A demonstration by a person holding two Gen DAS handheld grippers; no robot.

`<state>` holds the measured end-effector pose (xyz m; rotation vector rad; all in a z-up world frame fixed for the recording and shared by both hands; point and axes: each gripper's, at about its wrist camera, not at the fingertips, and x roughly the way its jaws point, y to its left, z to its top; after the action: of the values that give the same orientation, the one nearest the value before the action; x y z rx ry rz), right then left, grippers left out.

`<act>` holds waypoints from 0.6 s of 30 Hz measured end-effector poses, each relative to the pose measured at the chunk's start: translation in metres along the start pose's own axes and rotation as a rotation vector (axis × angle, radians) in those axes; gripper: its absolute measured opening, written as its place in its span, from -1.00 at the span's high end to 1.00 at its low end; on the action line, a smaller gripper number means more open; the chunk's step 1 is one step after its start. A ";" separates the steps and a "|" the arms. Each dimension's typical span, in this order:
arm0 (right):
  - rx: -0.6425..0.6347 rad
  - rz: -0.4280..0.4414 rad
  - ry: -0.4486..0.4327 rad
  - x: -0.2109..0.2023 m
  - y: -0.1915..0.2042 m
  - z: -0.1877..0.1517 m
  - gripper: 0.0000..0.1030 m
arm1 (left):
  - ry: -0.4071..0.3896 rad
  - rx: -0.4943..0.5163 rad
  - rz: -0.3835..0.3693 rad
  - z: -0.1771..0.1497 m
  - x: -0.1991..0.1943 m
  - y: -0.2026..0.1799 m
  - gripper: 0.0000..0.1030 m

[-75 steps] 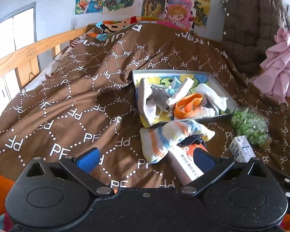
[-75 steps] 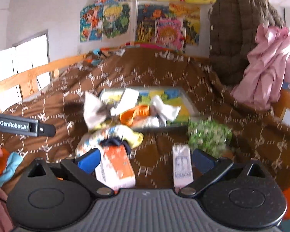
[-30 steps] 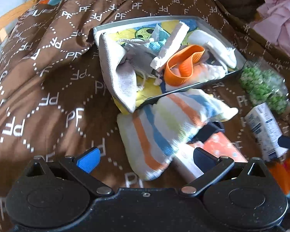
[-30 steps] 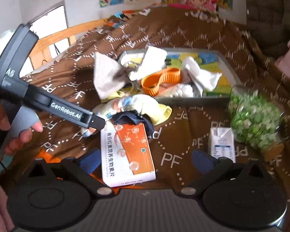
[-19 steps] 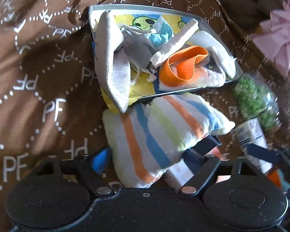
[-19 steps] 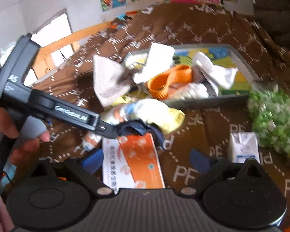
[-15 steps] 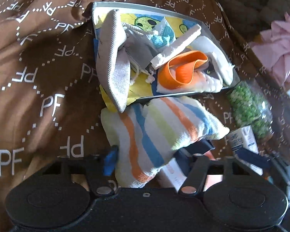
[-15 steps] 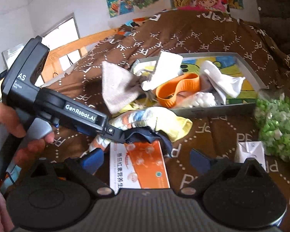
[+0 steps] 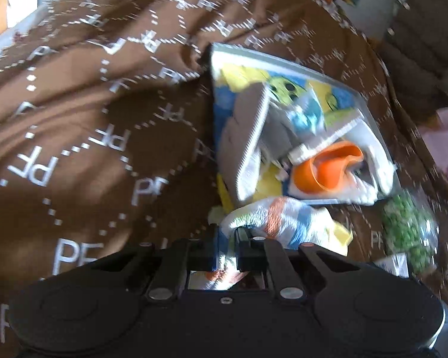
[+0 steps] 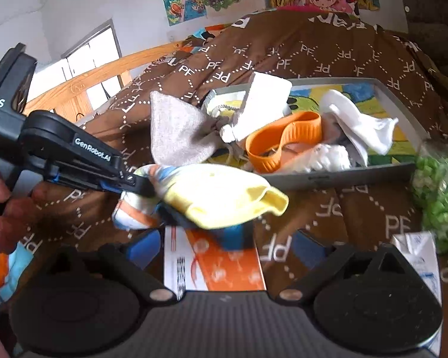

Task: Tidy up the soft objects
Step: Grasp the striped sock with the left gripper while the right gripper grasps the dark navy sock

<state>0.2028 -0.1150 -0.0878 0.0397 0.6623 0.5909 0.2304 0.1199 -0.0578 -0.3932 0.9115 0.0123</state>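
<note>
Since the earlier frame, the left claw (image 9: 226, 249) has closed from fully spread and now pinches the striped cloth (image 9: 279, 216), which rests on the brown bedspread (image 9: 74, 125) just beside the grey tray (image 10: 340, 176). The right claw (image 10: 224, 246) hovers spread above an orange-and-white box (image 10: 212, 268).

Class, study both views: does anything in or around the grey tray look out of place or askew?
Yes. A grey cloth pouch hangs over the tray rim onto the brown blanket instead of lying inside, and the tray's contents are a jumbled heap.
</note>
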 end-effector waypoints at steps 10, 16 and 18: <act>-0.105 0.003 -0.007 0.022 0.017 0.010 -0.91 | -0.083 -0.229 0.012 0.013 -0.016 0.033 0.81; -0.236 -0.004 -0.022 0.028 0.039 0.008 -0.91 | -0.147 -0.232 0.026 0.017 -0.027 0.034 0.81; -0.254 0.009 -0.019 0.032 0.044 0.010 -0.91 | -0.129 -0.228 0.029 0.016 -0.024 0.033 0.81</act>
<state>0.2065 -0.0600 -0.0885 -0.1888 0.5644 0.6784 0.2221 0.1597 -0.0415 -0.5843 0.7903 0.1681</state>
